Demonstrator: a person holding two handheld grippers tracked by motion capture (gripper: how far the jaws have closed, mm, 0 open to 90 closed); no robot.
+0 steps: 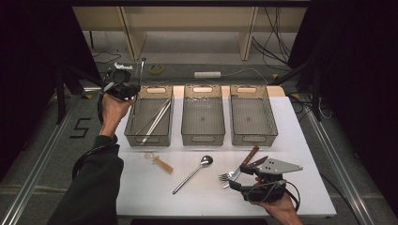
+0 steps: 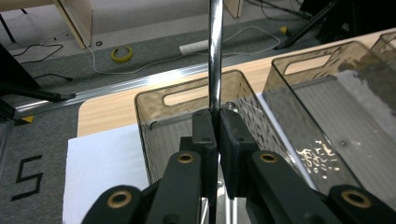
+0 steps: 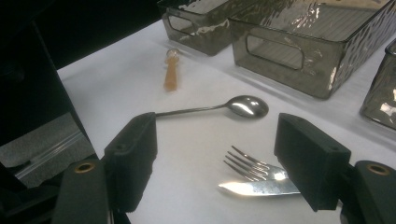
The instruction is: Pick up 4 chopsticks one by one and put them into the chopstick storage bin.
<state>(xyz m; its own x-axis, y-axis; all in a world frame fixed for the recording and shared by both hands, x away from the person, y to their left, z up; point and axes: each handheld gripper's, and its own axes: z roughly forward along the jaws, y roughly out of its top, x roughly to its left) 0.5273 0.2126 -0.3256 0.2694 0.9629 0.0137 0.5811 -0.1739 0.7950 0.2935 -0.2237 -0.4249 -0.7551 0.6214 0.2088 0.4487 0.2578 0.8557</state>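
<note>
Pinching a metal rod (image 2: 215, 56) upright, the left gripper (image 2: 215, 135) hovers over the left bin (image 2: 154, 105), likely for dropping. The right gripper (image 3: 215, 163) rests with jaws apart near the fork (image 3: 247, 165), ready to pick.

Left gripper (image 1: 123, 87): black body, white part on top, black cable trailing along a dark long sleeve (image 1: 96, 180). Jaw assy in left gripper view: two black rectangular pads (image 2: 205, 135), small screws on faces, matte black link arms w/ brass-coloured pivot bushings. Right gripper (image 1: 237, 180): black body, grey three-cornered plate (image 1: 279, 165) w/ holes on top, black cable looped at rear. Pads (image 3: 133, 156) same type, brass pivots.
</note>
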